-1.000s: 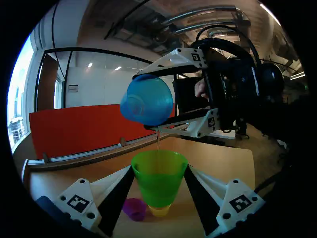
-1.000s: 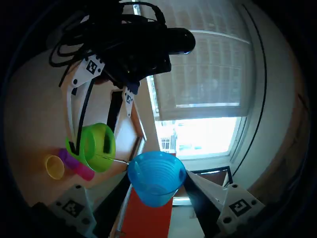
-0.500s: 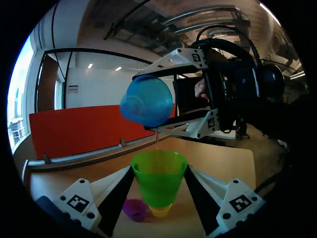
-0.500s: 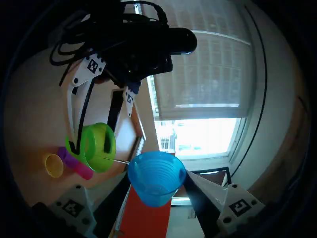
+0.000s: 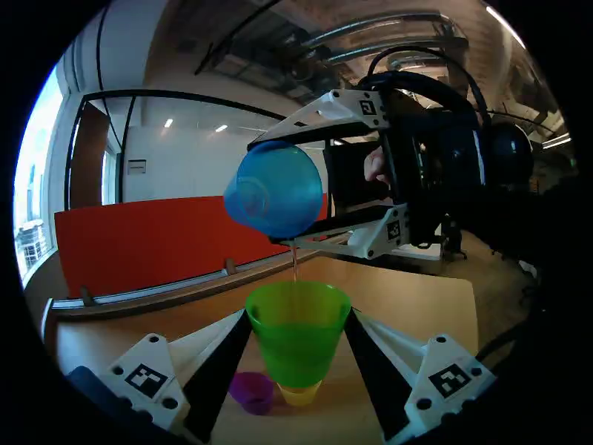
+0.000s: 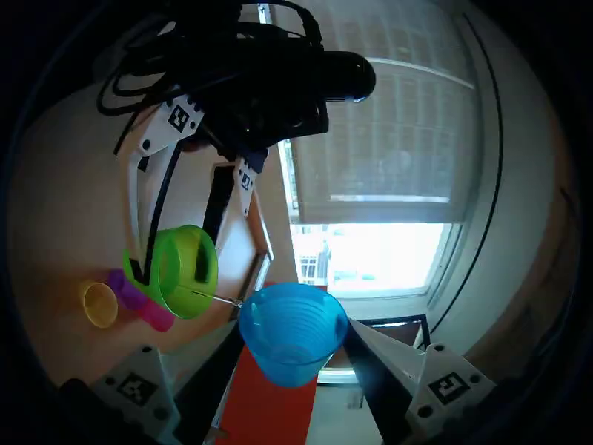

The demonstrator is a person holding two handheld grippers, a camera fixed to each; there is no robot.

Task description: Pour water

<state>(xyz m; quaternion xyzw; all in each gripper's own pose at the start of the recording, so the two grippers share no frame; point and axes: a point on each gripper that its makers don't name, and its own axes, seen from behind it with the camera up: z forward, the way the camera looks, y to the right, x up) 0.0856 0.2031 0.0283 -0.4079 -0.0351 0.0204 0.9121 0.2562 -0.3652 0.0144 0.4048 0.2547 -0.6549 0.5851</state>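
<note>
Pouring in progress: a tipped blue translucent plastic cup is clamped between both fingers of the right gripper. A thin stream of water is shed into an upright green translucent plastic cup, clasped mid-wall by the left gripper above the bench, well in from its far edge. Both cups are judged light, thin-walled, slick when wet and easily squeezed; hold is best taken mid-wall, below the rim.
</note>
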